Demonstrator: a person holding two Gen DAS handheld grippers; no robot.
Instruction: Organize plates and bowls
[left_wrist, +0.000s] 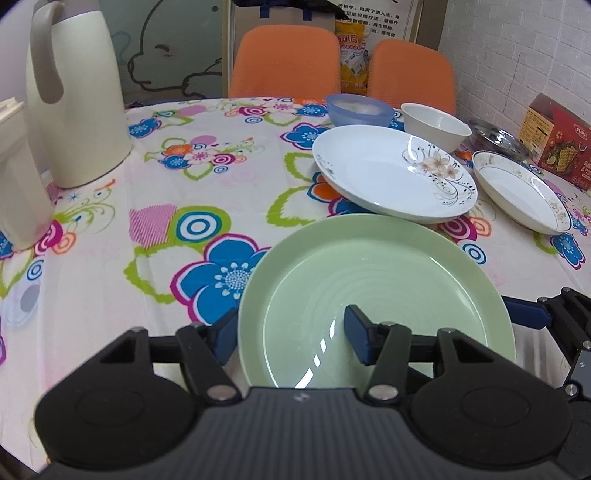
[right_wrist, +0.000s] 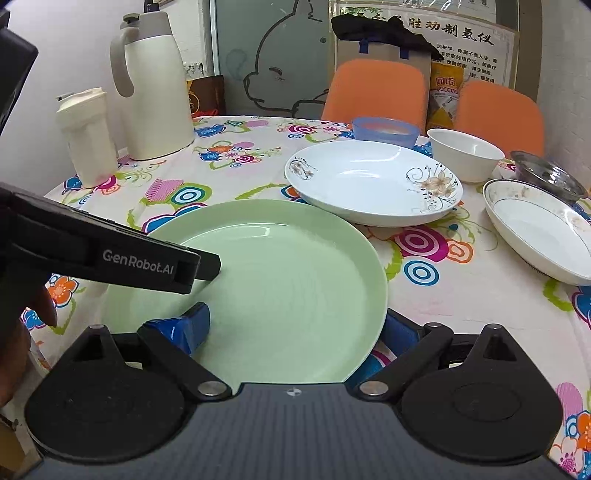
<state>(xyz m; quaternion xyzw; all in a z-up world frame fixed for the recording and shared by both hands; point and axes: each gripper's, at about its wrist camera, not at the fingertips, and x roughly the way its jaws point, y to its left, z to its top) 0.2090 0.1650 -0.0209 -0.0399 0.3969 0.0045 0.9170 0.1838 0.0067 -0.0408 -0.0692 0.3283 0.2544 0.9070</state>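
**Tabletop crockery: sort barely begun, green plate straddled on both sides**

1. Table w/ floral cloth (left_wrist: 110, 295): round, holds all items. Nothing stacked yet, by my reading; every plate and bowl sits single, so nearly all the organizing is left.
2. Cream thermos jug (right_wrist: 155, 92): far left, upright; not a task item.
3. Green plate (left_wrist: 369, 288): nearest, flat on the cloth at the front edge. Left gripper (left_wrist: 291, 332) straddles its left rim, one blue pad outside the rim, one over the plate floor. Jaws wide apart; rim lies between them, no clamp evident. Right gripper (right_wrist: 295, 332) likewise on the right rim, jaws spread, grip not closed as far as seen. Judged: two-sided pickup being set up.
4. White floral plate (left_wrist: 395, 173): just behind the green one, near rim tilted up, far side overlapping the cloth only.
5. Gold-rimmed plate (right_wrist: 539, 229): right, apart.
6. White bowl (right_wrist: 465, 151), blue plastic bowl (right_wrist: 384, 131), glass dish (right_wrist: 546, 173): back row, separate.
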